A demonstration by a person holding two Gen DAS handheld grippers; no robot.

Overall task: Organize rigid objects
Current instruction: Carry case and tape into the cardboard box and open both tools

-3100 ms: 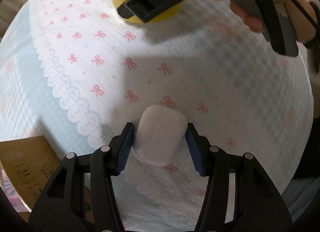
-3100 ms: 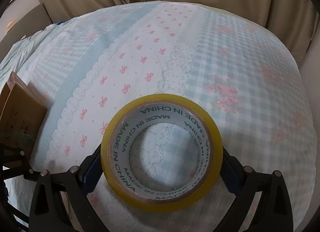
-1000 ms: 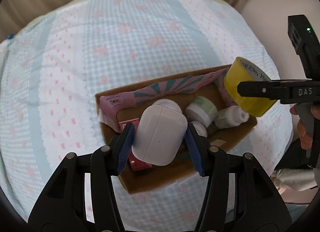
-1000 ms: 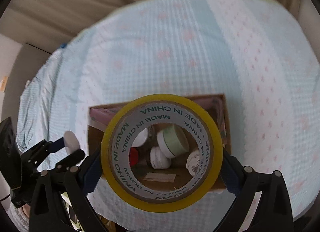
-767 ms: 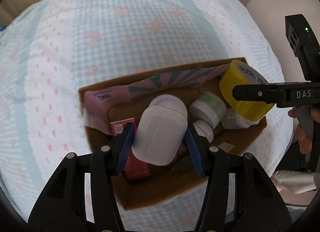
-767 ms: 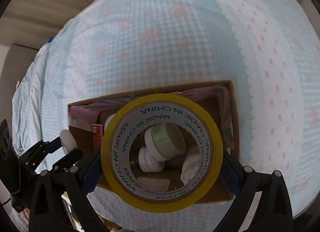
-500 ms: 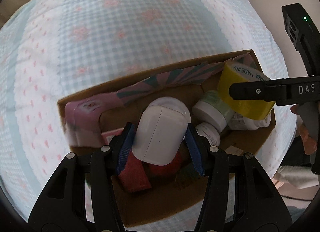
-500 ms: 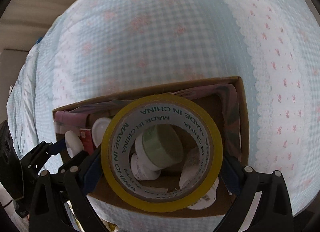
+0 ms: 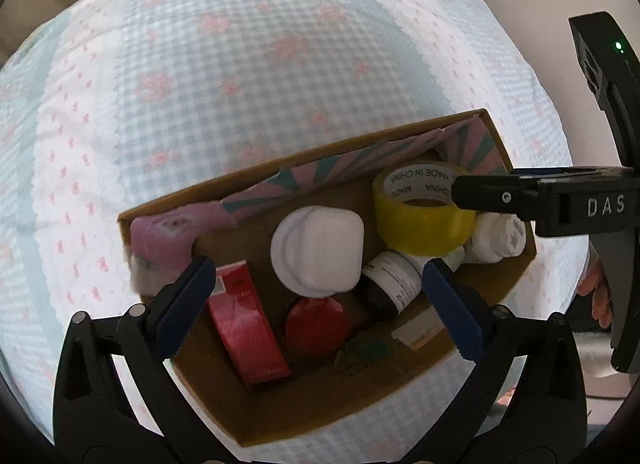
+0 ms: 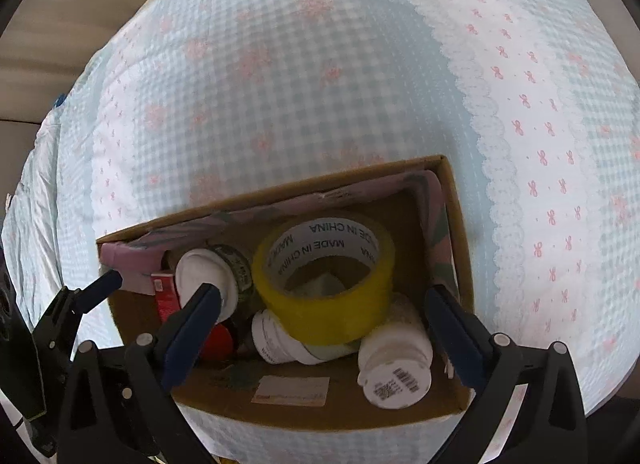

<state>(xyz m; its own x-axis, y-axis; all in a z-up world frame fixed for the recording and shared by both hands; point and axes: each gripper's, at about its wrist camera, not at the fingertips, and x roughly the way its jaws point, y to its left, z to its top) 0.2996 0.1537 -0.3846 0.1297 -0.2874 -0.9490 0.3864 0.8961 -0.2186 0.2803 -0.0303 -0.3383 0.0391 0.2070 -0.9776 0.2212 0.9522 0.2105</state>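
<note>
An open cardboard box [image 9: 304, 412] sits on the bed; it also shows in the right wrist view [image 10: 320, 410]. My left gripper [image 9: 316, 302] is open above it. The white earbud case [image 9: 320, 250] lies free in the box on other items. My right gripper [image 10: 324, 318] is open over the box. The yellow tape roll [image 10: 326, 282] rests inside on the jars, clear of the pads; it also shows in the left wrist view [image 9: 420, 220], beside a right gripper finger [image 9: 516, 200].
The box also holds a red carton [image 9: 246, 328], a red cap [image 9: 316, 324], white jars [image 10: 394, 364] and a pink patterned pack [image 9: 168, 240] along the far wall. The bed cover [image 9: 240, 64] with pink bows surrounds the box. Curtains [image 10: 60, 4] hang behind.
Both grippers came down over the box and opened. The earbud case left the left gripper and the tape roll left the right gripper; both now lie inside the box.
</note>
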